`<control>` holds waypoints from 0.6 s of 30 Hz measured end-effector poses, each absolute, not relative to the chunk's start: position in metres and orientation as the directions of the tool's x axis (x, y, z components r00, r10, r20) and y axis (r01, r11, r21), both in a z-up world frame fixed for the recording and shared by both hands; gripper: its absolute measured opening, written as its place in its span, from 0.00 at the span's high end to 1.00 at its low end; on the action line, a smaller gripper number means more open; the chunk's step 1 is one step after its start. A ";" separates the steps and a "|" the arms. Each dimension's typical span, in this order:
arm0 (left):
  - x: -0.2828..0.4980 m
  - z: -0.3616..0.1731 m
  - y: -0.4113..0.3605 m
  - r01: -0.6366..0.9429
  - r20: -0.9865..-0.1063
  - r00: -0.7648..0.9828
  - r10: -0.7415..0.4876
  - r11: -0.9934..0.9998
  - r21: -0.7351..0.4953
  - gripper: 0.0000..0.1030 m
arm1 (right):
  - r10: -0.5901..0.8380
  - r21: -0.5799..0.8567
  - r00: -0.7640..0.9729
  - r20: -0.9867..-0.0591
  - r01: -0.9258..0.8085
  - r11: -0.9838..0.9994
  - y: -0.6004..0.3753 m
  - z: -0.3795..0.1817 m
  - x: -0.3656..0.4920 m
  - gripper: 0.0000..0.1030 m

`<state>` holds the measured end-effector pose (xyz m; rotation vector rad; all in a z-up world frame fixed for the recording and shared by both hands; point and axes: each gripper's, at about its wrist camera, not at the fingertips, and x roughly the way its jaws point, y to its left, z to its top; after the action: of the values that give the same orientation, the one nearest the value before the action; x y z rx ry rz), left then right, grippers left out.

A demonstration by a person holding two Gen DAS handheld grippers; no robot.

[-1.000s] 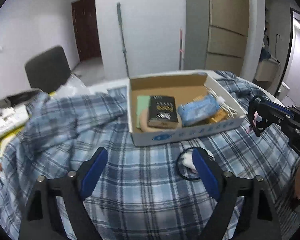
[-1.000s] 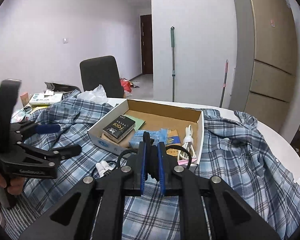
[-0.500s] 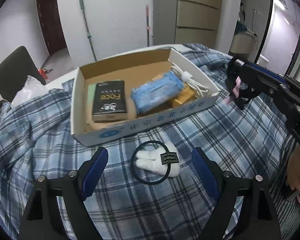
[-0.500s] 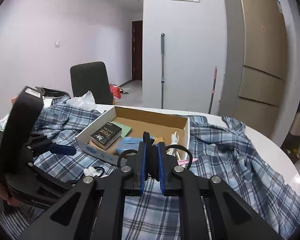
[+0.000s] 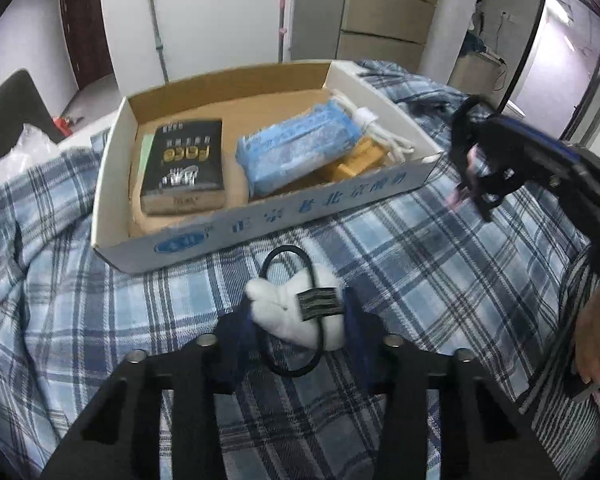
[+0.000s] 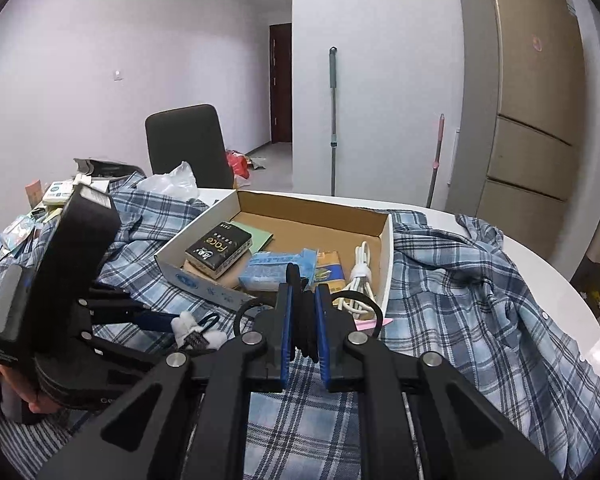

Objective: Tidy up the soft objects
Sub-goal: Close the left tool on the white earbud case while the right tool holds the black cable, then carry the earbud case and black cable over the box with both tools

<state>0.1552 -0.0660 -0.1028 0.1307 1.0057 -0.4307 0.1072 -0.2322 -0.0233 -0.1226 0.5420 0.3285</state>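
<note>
My left tongs [image 5: 298, 320] were clamped on the white plush hair tie with a black elastic loop [image 5: 300, 316], lying on the blue plaid cloth [image 5: 440, 264] over the tabletop. My right tongs [image 6: 302, 334] pinched a black elastic band [image 6: 306, 332]. Just beyond, the shallow cardboard box [image 5: 300, 208] held a black rectangular pack [image 5: 184, 166], blue plastic-wrapped tissues [image 5: 296, 150] and a coiled white cable [image 6: 360, 272].

One cardboard box [image 5: 260, 220] sits on one plaid cloth [image 5: 420, 264], holding one black pack [image 5: 184, 164], one blue tissue pack [image 5: 300, 152], one yellow packet [image 5: 360, 160] and one white cable [image 5: 380, 132]. Two hair ties show: one with a white plush [image 5: 300, 316], one black [image 6: 306, 320]. Behind stand one chair [image 6: 186, 140] and two mop handles [image 6: 333, 120].
</note>
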 end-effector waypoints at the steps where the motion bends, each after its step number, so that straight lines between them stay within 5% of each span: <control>1: 0.153 -0.101 -0.066 0.411 -0.836 0.466 -0.290 0.907 -0.086 0.67 | 0.274 -0.030 0.805 -0.526 -0.339 0.940 -0.233 -0.024 0.108 0.90; 18: 0.115 -0.052 -0.042 0.409 -0.572 0.737 -0.361 0.911 -0.049 0.69 | 0.283 -0.042 0.805 -0.522 -0.356 0.934 -0.228 -0.029 0.107 0.90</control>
<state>0.1147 -0.0424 -0.0515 0.0817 0.6105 -0.4231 0.1074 -0.2283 -0.0291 -0.1406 0.5361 0.3430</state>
